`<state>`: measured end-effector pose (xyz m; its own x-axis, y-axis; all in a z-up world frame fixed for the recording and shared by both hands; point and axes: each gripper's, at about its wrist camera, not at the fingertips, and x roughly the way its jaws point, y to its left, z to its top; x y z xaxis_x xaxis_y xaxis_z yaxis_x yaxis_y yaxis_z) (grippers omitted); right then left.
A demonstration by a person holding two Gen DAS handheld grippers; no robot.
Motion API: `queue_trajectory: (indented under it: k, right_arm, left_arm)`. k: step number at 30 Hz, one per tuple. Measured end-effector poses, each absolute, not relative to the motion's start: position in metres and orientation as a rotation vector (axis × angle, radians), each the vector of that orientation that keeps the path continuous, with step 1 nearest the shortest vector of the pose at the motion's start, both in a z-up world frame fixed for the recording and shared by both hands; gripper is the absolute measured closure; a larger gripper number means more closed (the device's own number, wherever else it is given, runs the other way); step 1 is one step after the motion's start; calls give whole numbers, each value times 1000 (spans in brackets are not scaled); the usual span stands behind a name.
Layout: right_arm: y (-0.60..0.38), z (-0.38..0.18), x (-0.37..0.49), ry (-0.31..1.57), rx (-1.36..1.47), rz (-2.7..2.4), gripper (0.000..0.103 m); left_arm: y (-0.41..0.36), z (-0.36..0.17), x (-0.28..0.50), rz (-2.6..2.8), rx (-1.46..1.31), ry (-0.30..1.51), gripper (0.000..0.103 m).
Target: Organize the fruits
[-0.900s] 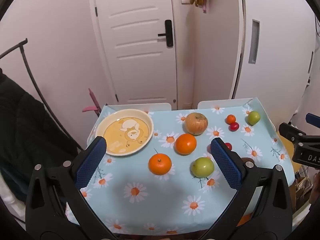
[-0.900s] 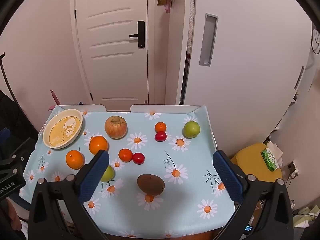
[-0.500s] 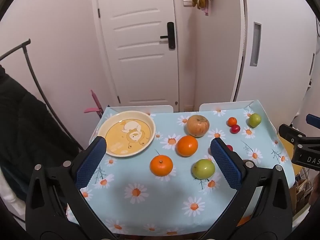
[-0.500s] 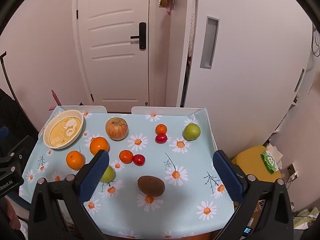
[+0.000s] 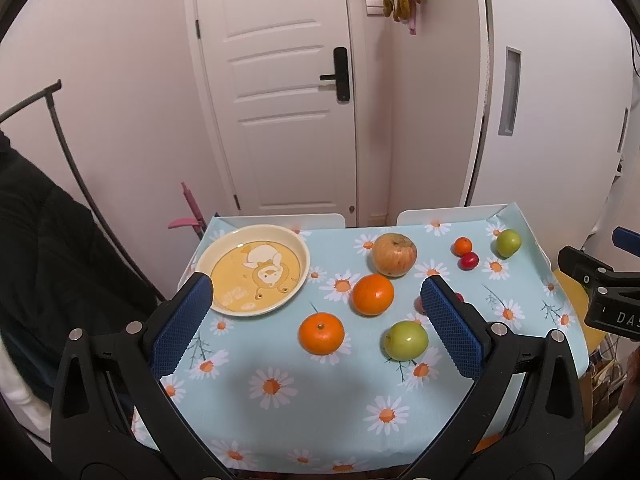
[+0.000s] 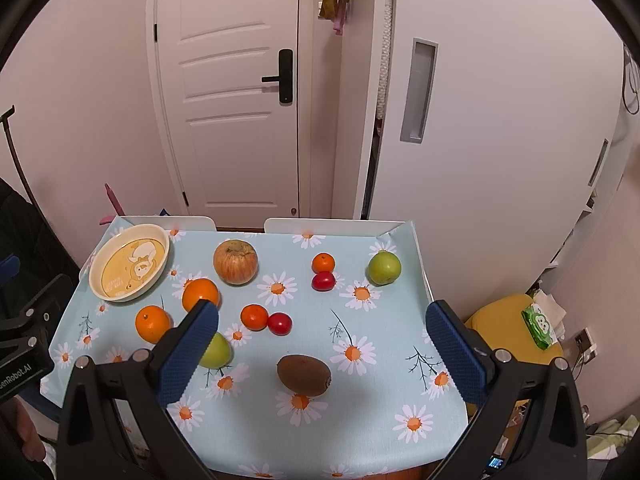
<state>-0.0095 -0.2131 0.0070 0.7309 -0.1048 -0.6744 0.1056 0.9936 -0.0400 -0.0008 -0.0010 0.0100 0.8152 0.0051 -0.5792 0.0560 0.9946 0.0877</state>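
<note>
A yellow plate [image 5: 224, 240] [image 6: 96, 264] sits empty at the table's far left. Loose fruit lies on the daisy cloth: a big apple [image 5: 394, 255] [image 6: 235, 261], two oranges [image 5: 372, 294] [image 5: 321, 333], a green apple [image 5: 406, 340] [image 6: 218, 350], another green apple [image 6: 384, 267] far right, small tomatoes and tangerines [image 6: 266, 318] [image 6: 323, 272], and a kiwi [image 6: 304, 369]. My left gripper [image 5: 316, 300] is open and empty above the near left of the table. My right gripper [image 6: 322, 320] is open and empty above the near side, over the kiwi.
The table [image 6: 360, 420] has a raised cloth edge at the back and right. A white door [image 5: 280, 100] and wall stand behind. A dark coat on a rack [image 5: 40, 248] is at the left. A yellow stool [image 6: 512, 320] is at the right.
Both grippers have drifted slightly, so the table sits a little differently in view. No fruit has moved. Both stay open.
</note>
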Motion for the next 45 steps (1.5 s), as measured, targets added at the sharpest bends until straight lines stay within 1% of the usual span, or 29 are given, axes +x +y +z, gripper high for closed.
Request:
queue_trajectory:
  k: [45]
  right_arm:
    - [-214, 10, -8, 736, 5, -116, 0]
  left_arm:
    - [1, 11, -3, -25, 83, 596, 0]
